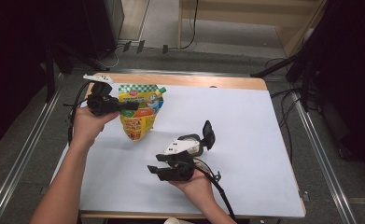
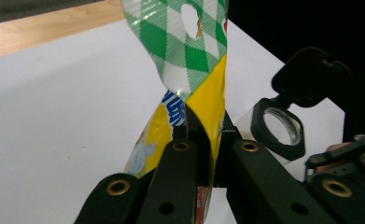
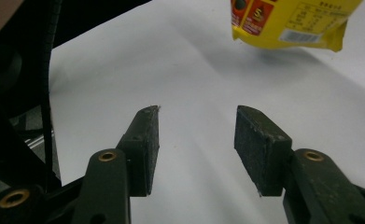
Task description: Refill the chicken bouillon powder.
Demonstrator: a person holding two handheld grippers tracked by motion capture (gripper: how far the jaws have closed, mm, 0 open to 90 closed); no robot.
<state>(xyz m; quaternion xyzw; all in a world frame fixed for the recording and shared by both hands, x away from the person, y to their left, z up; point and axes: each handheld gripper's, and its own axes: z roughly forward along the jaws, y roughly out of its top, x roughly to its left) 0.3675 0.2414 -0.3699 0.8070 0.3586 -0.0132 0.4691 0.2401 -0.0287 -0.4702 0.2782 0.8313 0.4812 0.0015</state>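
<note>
A yellow pouch (image 1: 140, 112) with a green checked top and a green corner cap hangs over the far left of the white sheet (image 1: 245, 140). My left gripper (image 1: 132, 106) is shut on its upper part, and the left gripper view has the film (image 2: 189, 51) pinched between the jaws. The pouch's lower end (image 3: 287, 21) is close to the sheet; whether it touches is unclear. My right gripper (image 1: 154, 163) is held low near the front middle, open, with nothing between its pads (image 3: 196, 116). It points toward the pouch from a short way off.
A clear jar with a black rim and a raised black flip lid (image 1: 208, 134) stands just behind my right hand; the left gripper view has it at the right (image 2: 280, 126). The wooden table edge (image 1: 185, 80) runs along the back. Cables lie on the floor beyond.
</note>
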